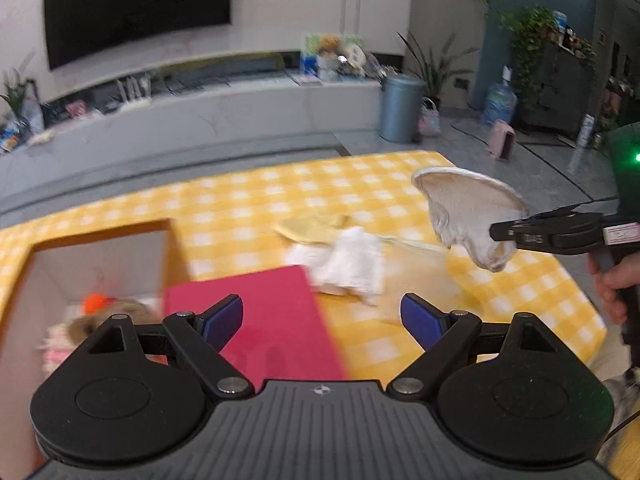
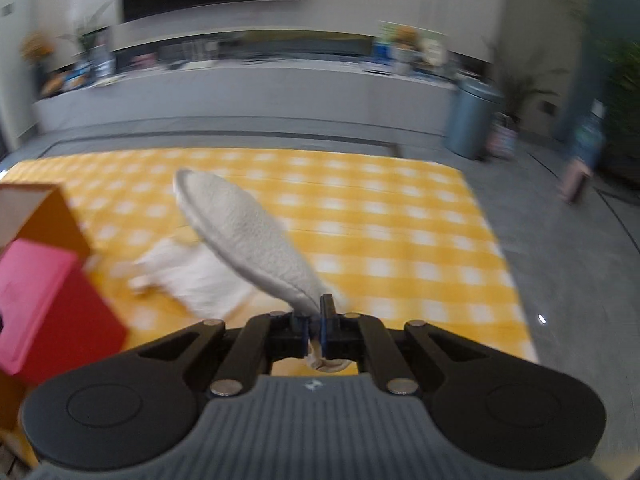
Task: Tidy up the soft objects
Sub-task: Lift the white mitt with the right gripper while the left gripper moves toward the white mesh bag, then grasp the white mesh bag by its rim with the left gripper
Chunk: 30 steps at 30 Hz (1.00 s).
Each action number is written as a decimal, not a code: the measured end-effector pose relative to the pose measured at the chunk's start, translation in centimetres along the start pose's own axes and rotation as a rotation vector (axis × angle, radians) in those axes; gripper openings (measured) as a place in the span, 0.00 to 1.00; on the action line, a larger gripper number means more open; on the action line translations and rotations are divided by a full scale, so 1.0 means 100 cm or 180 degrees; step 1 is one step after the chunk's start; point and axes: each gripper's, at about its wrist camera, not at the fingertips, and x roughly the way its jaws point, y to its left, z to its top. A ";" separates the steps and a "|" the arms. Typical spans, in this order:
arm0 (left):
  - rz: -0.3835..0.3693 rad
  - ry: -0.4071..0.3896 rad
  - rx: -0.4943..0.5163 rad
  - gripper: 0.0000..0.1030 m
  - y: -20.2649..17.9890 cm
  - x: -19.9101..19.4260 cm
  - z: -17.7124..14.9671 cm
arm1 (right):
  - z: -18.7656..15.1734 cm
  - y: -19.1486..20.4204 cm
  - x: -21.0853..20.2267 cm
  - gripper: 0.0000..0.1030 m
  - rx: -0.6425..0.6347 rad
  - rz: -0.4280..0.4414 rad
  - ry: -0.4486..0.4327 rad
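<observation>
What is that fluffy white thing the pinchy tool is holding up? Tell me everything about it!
It looks like a soft slipper, off-white and fuzzy like terry cloth, with a flat oval sole edged by a stitched rim. The right gripper is shut on one end, which is squashed between the blue pads. The rest sticks up and away in the air above the yellow checked cloth, touching nothing else.

Box (image 1: 100,248) at left on the cloth (image 1: 240,192), toys (image 1: 100,312) inside it. Flap (image 1: 256,320) just right of the box opening. Rags (image 1: 344,264) on the cloth right of the flap, mitt (image 1: 316,226) just behind them. Slipper (image 1: 468,216) above the cloth, right of the rags, in the right gripper (image 2: 315,330). Left gripper (image 1: 322,316) over the flap's near end. Bin (image 1: 400,106) on the floor beyond the cloth; TV (image 1: 136,4) on the wall behind.
</observation>
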 end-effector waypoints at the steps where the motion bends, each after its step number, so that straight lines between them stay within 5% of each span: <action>1: -0.0049 0.0061 0.0021 1.00 -0.009 0.008 0.002 | -0.003 -0.006 0.005 0.02 0.0065 -0.0027 0.0034; 8: -0.0129 0.0327 0.0487 1.00 -0.076 0.079 0.011 | -0.020 -0.062 0.034 0.03 0.0470 -0.0242 0.0232; 17: -0.0377 0.0935 0.0568 0.98 -0.096 0.173 0.007 | -0.027 -0.092 0.046 0.03 0.0784 -0.0115 0.0218; 30: -0.0428 0.1103 0.0117 1.00 -0.085 0.216 0.001 | -0.029 -0.095 0.054 0.03 0.0847 0.0003 0.0247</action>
